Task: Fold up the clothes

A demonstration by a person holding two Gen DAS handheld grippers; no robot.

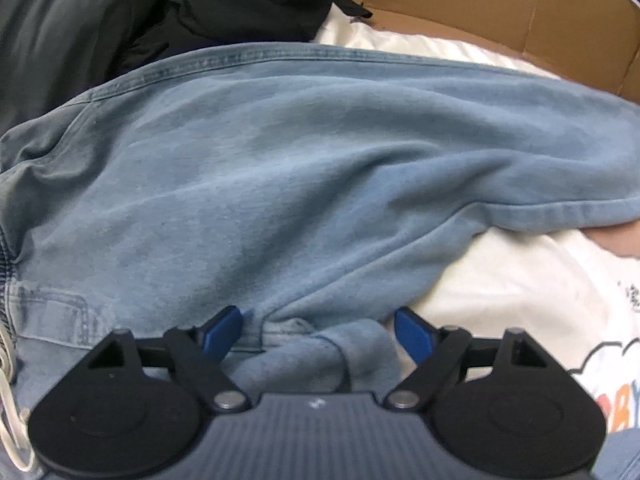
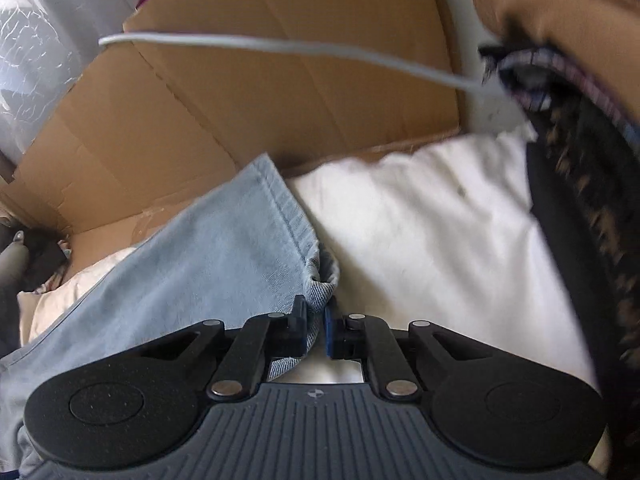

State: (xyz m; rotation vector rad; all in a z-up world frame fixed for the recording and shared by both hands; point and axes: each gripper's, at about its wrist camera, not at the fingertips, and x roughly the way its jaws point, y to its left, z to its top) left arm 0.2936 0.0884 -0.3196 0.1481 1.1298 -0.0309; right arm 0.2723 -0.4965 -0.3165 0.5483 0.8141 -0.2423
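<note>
Light blue jeans point(image 1: 300, 160) lie spread over a white printed cloth point(image 1: 500, 280). My left gripper point(image 1: 318, 330) hangs low over them with its jaws wide. A bunched fold of the denim sits between the blue pads point(image 1: 414, 334), which do not press on it. In the right wrist view a leg of the jeans point(image 2: 200, 264) runs from lower left to its stitched hem. My right gripper point(image 2: 316, 320) is shut on the hem's corner, and denim shows between its closed jaws.
A cardboard box wall point(image 2: 260, 80) stands behind the white cloth point(image 2: 420, 220). Dark clothes point(image 1: 200, 8) are heaped at the back left. A person's hand point(image 2: 560, 12) and a blurred dark patterned sleeve point(image 2: 592, 220) fill the right side. A white cable point(image 2: 280, 46) crosses above.
</note>
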